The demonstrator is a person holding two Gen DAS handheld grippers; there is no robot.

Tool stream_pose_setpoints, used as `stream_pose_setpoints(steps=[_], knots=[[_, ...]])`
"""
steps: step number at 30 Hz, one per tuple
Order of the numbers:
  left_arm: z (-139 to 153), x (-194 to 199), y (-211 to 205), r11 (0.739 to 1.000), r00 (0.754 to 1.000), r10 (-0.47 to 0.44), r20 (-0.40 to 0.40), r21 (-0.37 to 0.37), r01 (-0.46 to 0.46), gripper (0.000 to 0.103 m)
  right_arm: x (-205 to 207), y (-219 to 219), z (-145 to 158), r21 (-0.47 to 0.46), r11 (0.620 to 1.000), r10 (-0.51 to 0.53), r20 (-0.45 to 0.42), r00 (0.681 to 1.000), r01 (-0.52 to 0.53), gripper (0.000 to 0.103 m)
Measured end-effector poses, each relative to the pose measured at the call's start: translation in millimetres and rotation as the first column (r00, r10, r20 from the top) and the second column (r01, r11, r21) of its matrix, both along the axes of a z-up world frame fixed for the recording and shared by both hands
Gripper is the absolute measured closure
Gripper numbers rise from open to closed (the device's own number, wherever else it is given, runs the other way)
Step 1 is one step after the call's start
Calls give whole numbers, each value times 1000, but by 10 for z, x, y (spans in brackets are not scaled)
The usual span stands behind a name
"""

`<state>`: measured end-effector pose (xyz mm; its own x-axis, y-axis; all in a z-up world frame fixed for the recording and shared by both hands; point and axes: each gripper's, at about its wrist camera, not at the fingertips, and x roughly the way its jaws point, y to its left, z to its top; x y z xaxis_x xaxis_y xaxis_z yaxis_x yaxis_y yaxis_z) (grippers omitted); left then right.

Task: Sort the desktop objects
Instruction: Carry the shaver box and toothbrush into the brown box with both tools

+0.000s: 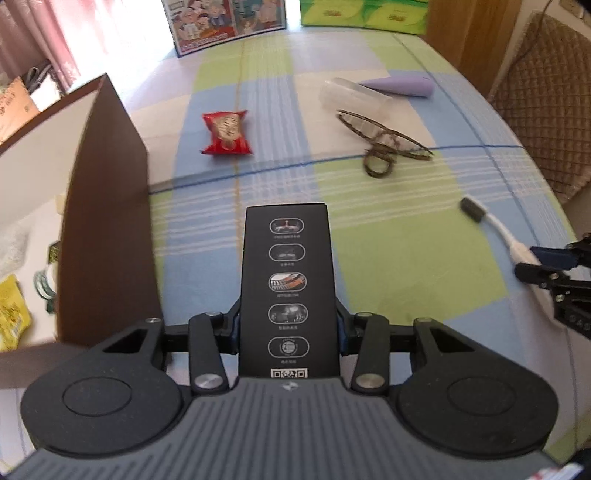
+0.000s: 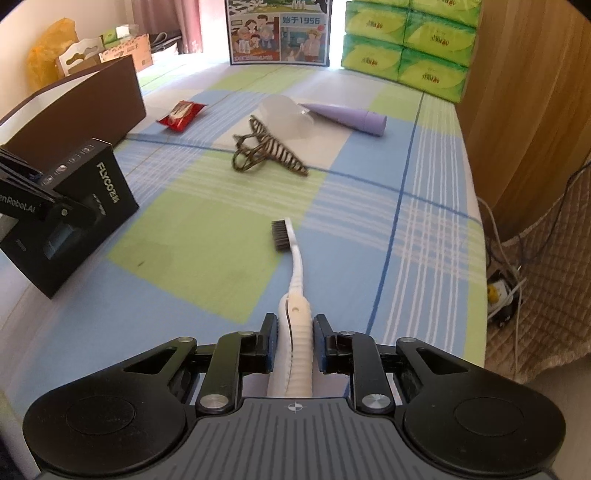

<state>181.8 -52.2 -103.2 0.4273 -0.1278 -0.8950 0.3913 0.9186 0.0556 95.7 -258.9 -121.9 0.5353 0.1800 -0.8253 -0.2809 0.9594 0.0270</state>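
- Altogether, two grippers are shown: the left gripper [image 1: 288,325] is clamped on one black box [image 1: 288,280], held upright above the table [image 1: 406,258]; the right gripper [image 2: 294,343] is closed around the handle of one white toothbrush [image 2: 295,280].
- One black box is counted; five round pictograms and one QR code are seen on its facing side, and lettering is seen on its long side in the right wrist view.
- One toothbrush is counted; its dark bristle head points away from the right gripper and lies on or just above the checked cloth. Whether the pads press the handle firmly cannot be told, as a thin gap appears at each side.
- One red snack packet [image 1: 227,133] lies on the cloth near one brown open box [image 1: 107,206].
- One brown hair claw [image 2: 266,153] lies mid-table, touching one clear plastic cup [image 2: 286,116] lying on its side.
- One lilac tapered bottle [image 2: 351,116] lies just behind the cup.
- One stack of green tissue packs [image 2: 410,48] and one illustrated carton [image 2: 279,33] stand at the far edge; both are cut off at the top.
- Contents of the brown box are partly hidden; yellow packaging [image 1: 13,317] inside is blurred and hard to identify.
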Motion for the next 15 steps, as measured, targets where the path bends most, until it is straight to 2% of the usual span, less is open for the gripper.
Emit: stream_pose_setpoints(steps=[6,15], knots=[[75,-243,72,999,1000,-12,-21,-44,11,65,-145,108,85,100,995,-2,-57,998,7,85],[470,-494,461,995,998,35,45,-99,-30,65,-156,528,534,181,981,73,5,997,-73,85]])
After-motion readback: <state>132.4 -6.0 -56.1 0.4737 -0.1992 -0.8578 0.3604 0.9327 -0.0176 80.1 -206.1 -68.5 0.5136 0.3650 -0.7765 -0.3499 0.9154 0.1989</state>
